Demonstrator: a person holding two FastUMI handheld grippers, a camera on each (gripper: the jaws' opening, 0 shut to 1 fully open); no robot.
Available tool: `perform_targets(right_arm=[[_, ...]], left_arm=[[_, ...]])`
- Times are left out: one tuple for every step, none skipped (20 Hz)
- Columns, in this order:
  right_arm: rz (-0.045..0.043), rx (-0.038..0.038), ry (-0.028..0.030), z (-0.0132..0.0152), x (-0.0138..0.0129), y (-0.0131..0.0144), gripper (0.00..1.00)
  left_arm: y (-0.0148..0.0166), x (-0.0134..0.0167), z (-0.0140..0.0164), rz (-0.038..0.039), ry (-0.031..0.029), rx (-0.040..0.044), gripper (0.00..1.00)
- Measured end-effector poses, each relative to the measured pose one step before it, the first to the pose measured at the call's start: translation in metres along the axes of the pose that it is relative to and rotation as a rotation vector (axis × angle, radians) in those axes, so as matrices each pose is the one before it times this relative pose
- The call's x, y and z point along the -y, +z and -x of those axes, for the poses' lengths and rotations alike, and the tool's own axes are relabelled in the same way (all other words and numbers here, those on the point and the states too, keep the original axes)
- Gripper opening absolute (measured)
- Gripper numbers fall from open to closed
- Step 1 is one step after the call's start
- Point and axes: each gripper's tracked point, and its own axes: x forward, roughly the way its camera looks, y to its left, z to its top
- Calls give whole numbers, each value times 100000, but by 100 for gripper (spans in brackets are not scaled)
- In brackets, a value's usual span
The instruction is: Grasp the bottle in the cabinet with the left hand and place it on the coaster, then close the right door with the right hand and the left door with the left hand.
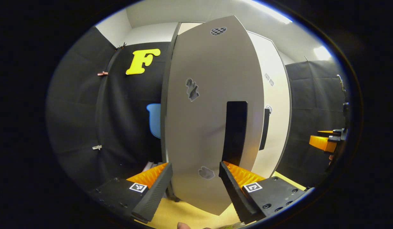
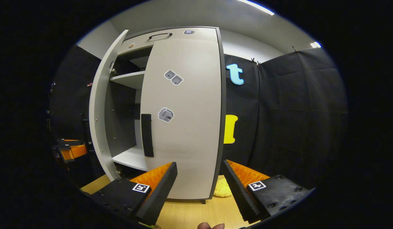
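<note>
We are finding the right door (image 2: 183, 117) shut and the left door (image 1: 212, 117) ajar, both tongs (image 1: 195, 187) (image 2: 199, 187) gaping empty; the bottle is eluding us; the left door needs pushing home.

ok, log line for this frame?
right door: shut | left door: ajar | left gripper: open, at left door | right gripper: open

Left gripper (image 1: 195, 178) open, fingers spread to either side of left door (image 1: 212, 111); door stands ajar, its dark handle (image 1: 235, 132) just above 1 finger; right door (image 1: 274, 105) behind; right gripper (image 1: 327, 141) far right; wooden tabletop (image 1: 183, 214) below.
</note>
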Motion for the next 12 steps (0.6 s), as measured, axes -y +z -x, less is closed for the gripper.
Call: perform_targets(right_arm=[[30, -99, -724, 198, 474, -65, 97], [-618, -31, -633, 187, 395, 42, 97], [-709, -51, -578, 115, 371, 9, 98], [-321, -226, -408, 101, 321, -67, 98], [1, -286, -472, 185, 282, -143, 98], [83, -316, -299, -98, 150, -80, 98], [14, -441, -70, 60, 109, -114, 98], [-73, -482, 220, 91, -17, -145, 98], [-96, -457, 358, 87, -79, -105, 98], [-2, -367, 379, 24, -124, -65, 98], [203, -343, 407, 41, -90, -102, 98], [149, -260, 243, 32, -49, -71, 98]], left_arm=[[-21, 529, -430, 629, -449, -152, 94], [12, 343, -396, 95, -168, -7, 95], [47, 313, -275, -205, 46, -66, 95], [70, 257, -279, -297, 57, 275, 94], [-22, 241, -283, -422, -16, 33, 94], [-39, 290, -389, -302, -44, 93, 94], [-36, 334, -361, -54, 47, 5, 94], [-4, 343, -427, -135, 69, -113, 94], [5, 249, -425, -356, 162, 192, 91], [88, 391, -537, -756, 181, 42, 94], [26, 347, -468, -1056, 219, 258, 94], [7, 327, -495, -864, 150, 261, 94]])
